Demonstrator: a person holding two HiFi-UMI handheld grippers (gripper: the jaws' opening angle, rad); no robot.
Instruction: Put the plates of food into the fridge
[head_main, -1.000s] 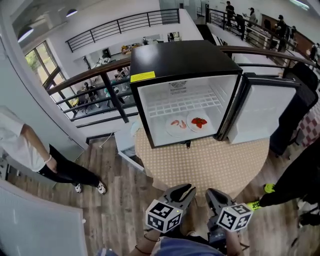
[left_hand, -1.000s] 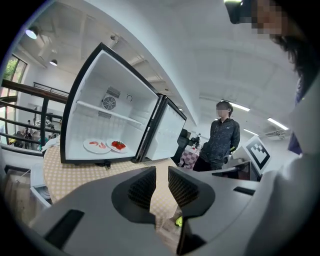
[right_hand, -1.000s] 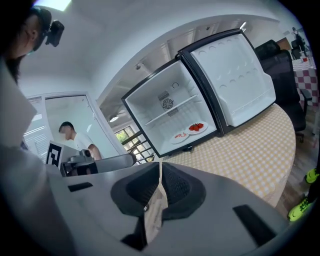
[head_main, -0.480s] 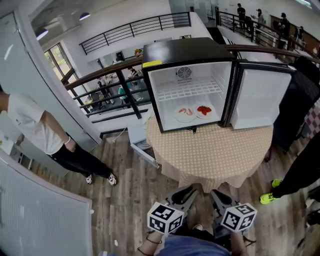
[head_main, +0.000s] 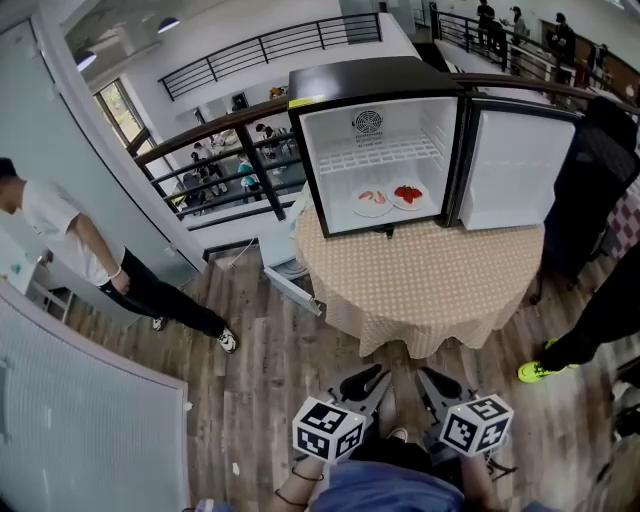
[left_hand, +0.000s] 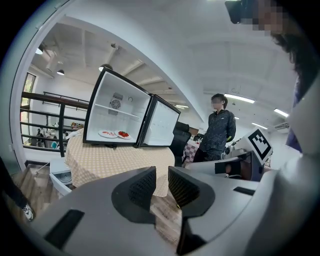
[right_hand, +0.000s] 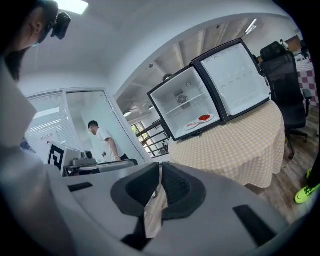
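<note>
Table (head_main: 430, 280) bears fridge (head_main: 375, 80) with plates (head_main: 390, 197), seemingly well beyond grippers (head_main: 372, 380) (head_main: 428, 380).

Yellow sticker (head_main: 306, 102) on fridge (head_main: 372, 76), print illegible

Bright, even light comes from the tall framed window (head_main: 118, 112) and long ceiling strip lights (left_hand: 239, 98). The open black fridge (head_main: 370, 75) has a glowing white interior. Fisheye bending curves edges; gripper-view corners darken.
</note>
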